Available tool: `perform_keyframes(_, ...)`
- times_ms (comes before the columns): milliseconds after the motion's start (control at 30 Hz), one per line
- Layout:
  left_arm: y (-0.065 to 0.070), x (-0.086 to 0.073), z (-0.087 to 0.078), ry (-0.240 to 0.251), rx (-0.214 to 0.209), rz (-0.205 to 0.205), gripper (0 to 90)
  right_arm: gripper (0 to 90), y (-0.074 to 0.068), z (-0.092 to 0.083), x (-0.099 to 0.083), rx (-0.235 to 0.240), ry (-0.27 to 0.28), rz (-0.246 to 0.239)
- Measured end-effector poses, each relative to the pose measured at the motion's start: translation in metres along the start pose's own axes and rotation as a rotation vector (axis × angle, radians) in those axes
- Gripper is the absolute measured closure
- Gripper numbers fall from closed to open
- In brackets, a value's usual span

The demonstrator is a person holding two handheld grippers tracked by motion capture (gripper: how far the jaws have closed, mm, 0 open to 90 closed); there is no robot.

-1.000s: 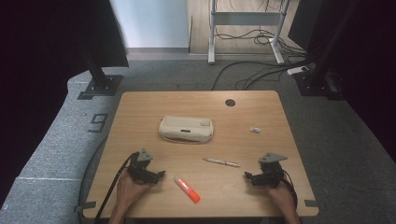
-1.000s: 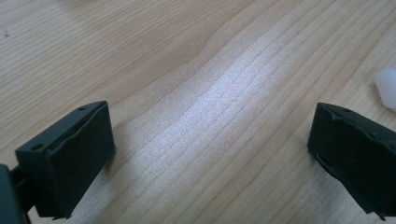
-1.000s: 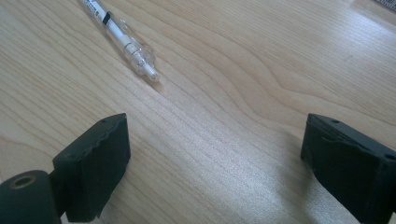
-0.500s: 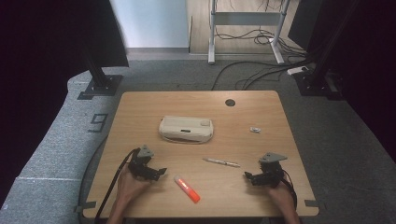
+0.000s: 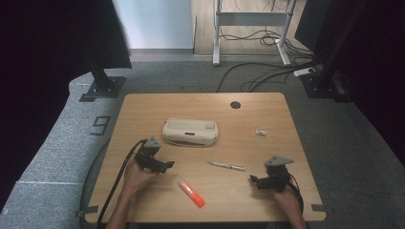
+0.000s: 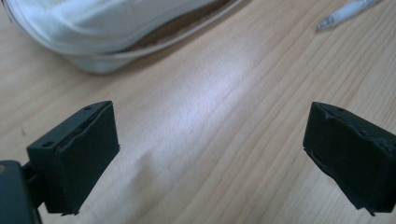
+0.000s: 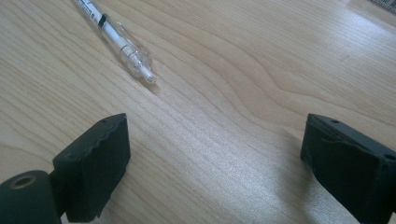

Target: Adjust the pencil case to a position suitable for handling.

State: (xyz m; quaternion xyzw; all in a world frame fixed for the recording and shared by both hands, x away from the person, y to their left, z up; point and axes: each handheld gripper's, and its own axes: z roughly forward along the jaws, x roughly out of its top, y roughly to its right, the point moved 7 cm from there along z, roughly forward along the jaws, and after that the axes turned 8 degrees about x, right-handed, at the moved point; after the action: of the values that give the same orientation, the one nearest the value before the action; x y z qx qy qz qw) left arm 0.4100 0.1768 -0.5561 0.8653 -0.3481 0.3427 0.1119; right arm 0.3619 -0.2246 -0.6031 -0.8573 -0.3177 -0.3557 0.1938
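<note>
A cream zip pouch lies in the middle of the wooden table; its edge fills the top left of the left gripper view. A white pen lies right of centre, its tip far ahead of the left jaws and its clear end ahead of the right ones. An orange marker lies near the front edge. My left gripper stands open just below the pouch, nothing between its jaws. My right gripper is open too, low over bare wood below the pen.
A small white eraser-like piece lies at the right of the table, and a round cable hole sits near the far edge. Black stands and cables cover the floor behind the table.
My left gripper has moved forward and slightly right toward the pouch. The right gripper has barely shifted.
</note>
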Motion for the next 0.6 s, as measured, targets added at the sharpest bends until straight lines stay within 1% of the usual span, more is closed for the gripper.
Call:
perform_keyframes(167, -0.004, 0.012, 0.001, -0.002, -0.001, 0.008, 3.7, 7.8, 0.0, 0.0, 0.0, -0.002, -0.001, 0.002)
perform_keyframes(200, -0.005, 0.018, 0.002, -0.002, 0.001, 0.013, 3.9, 7.7, 0.0, 0.0, 0.0, -0.004, -0.001, 0.005)
perform_keyframes(233, -0.005, 0.018, 0.002, -0.002, 0.001, 0.013, 4.1, 7.7, 0.0, 0.001, 0.001, -0.005, 0.0, 0.007)
perform_keyframes(267, -0.006, 0.024, 0.003, 0.002, -0.008, 0.014, 4.4, 7.7, 0.0, 0.001, 0.001, -0.007, 0.0, 0.009)
perform_keyframes(333, -0.007, 0.029, 0.003, -0.008, -0.007, 0.024, 4.4, 7.7, 0.0, 0.001, 0.001, -0.008, 0.0, 0.01)
perform_keyframes(367, -0.007, 0.029, 0.003, -0.008, -0.007, 0.024, 4.6, 7.7, 0.0, 0.001, 0.001, -0.008, 0.0, 0.01)
perform_keyframes(400, -0.008, 0.033, 0.003, -0.009, -0.006, 0.024, 5.0, 7.7, 0.0, 0.001, 0.001, -0.008, 0.0, 0.011)
perform_keyframes(433, -0.008, 0.033, 0.003, -0.009, -0.006, 0.024, 4.9, 7.7, 0.0, 0.001, 0.001, -0.008, 0.0, 0.011)
perform_keyframes(500, -0.009, 0.038, 0.004, -0.016, -0.003, 0.034, 5.0, 7.7, 0.0, 0.001, 0.001, -0.009, 0.0, 0.01)
perform_keyframes(533, -0.011, 0.043, 0.004, 0.0, -0.006, 0.024, 5.7, 7.7, 0.0, 0.001, 0.001, -0.009, 0.0, 0.01)
perform_keyframes(567, -0.011, 0.043, 0.004, 0.0, -0.006, 0.024, 5.9, 7.7, 0.0, 0.001, 0.001, -0.009, 0.0, 0.01)
perform_keyframes(600, -0.012, 0.045, 0.005, -0.003, -0.017, 0.015, 5.9, 7.7, 0.0, 0.001, 0.001, -0.009, 0.0, 0.011)
